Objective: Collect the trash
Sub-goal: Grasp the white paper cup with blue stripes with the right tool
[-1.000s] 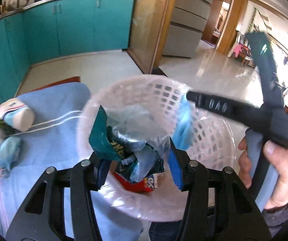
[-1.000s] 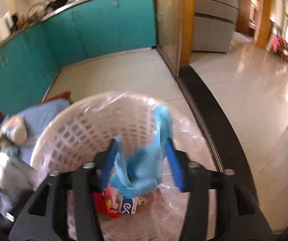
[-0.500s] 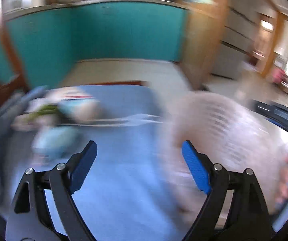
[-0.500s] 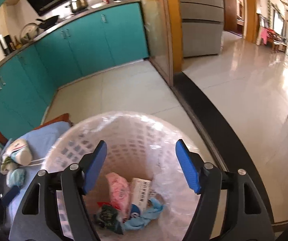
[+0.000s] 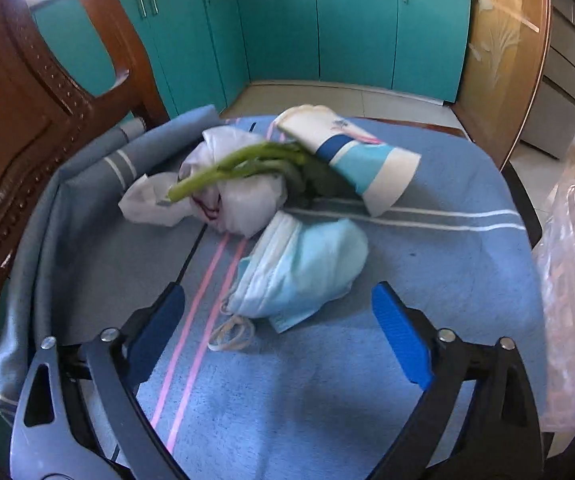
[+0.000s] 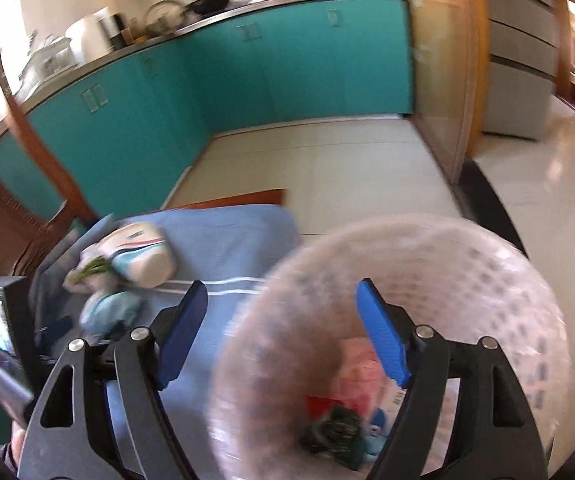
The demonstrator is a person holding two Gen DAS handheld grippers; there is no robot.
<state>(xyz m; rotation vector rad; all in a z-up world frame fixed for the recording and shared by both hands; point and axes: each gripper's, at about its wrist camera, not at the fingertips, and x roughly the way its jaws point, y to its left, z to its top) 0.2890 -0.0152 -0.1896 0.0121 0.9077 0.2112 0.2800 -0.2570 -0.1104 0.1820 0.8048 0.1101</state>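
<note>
Left gripper (image 5: 277, 326): jaws spread wide and empty, nothing pressed between the blue pads. Just ahead of it on the blue-clothed table (image 5: 427, 264) lies a crumpled face mask (image 5: 307, 268); beyond that, touching one another, a white plastic bag (image 5: 239, 196), green stalks (image 5: 243, 162) and a paper cup (image 5: 351, 156) tipped on its side. A carved wooden chair (image 5: 27, 92) stands at the left. Right gripper (image 6: 281, 326): jaws having just been opening, also empty, above the lined white basket (image 6: 507, 300), which holds wrappers and stands at the table's right edge.
</note>
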